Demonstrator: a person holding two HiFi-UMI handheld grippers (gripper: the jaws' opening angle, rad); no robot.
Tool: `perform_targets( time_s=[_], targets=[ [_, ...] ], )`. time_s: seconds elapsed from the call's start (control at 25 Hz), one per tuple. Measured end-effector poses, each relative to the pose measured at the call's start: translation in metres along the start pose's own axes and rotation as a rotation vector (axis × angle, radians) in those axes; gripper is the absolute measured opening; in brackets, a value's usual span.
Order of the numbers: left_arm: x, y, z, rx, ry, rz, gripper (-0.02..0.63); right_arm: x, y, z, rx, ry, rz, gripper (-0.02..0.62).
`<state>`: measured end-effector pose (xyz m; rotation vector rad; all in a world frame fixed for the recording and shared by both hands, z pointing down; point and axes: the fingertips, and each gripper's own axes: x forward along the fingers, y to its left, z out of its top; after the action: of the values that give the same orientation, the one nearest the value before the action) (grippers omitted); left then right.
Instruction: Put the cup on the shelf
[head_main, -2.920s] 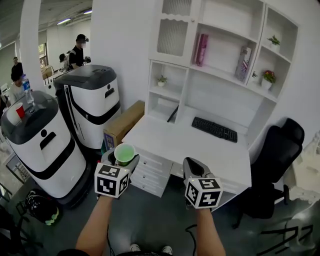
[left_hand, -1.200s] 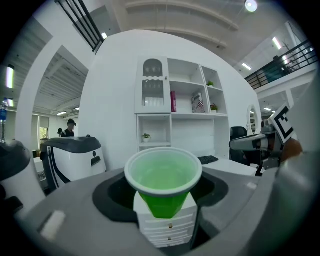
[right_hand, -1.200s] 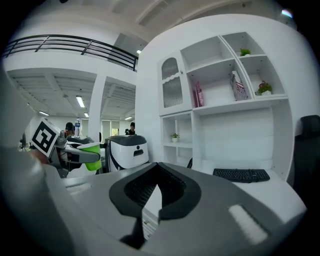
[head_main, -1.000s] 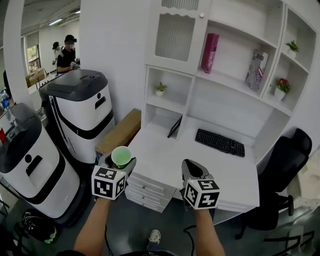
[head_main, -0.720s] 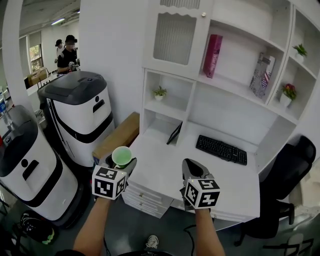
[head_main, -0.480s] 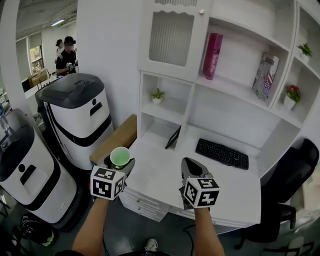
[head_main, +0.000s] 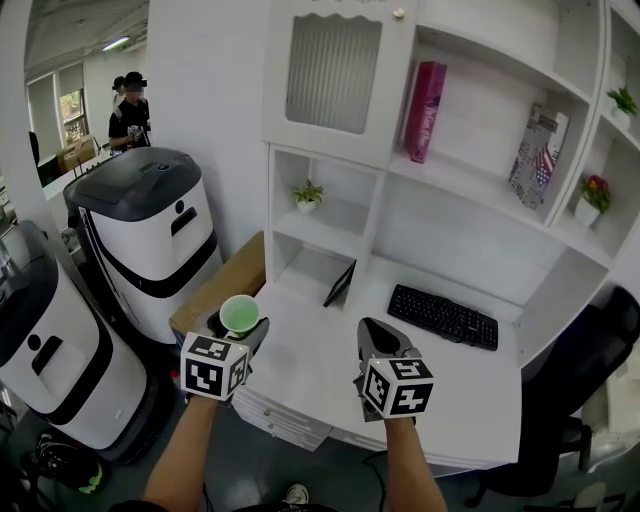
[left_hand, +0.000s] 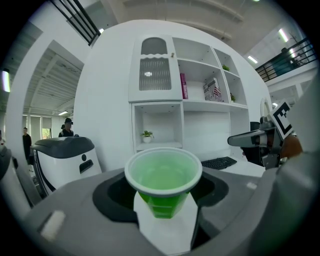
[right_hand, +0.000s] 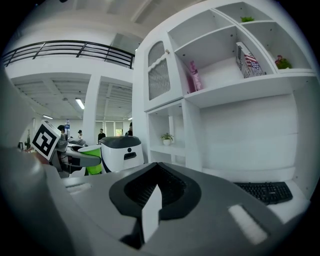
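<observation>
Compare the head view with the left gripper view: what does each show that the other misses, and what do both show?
Only the head view shows the cardboard box and the person's left forearm. Only the left gripper view shows the side wall of the green cup, held in the left gripper. Both show the cup's rim, the keyboard and the small plant on the shelf.
</observation>
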<state>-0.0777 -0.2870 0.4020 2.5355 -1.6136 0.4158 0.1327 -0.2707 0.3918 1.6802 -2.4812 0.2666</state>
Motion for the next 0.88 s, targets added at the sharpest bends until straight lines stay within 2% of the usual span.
perform_targets(
  time_s=[0.88],
  targets=[
    [0.038,-0.011,0.023,0.025,-0.014,-0.012,0.304,0.014,-0.031,0.008,0.020,-0.017,-0.006,0.023]
  ],
)
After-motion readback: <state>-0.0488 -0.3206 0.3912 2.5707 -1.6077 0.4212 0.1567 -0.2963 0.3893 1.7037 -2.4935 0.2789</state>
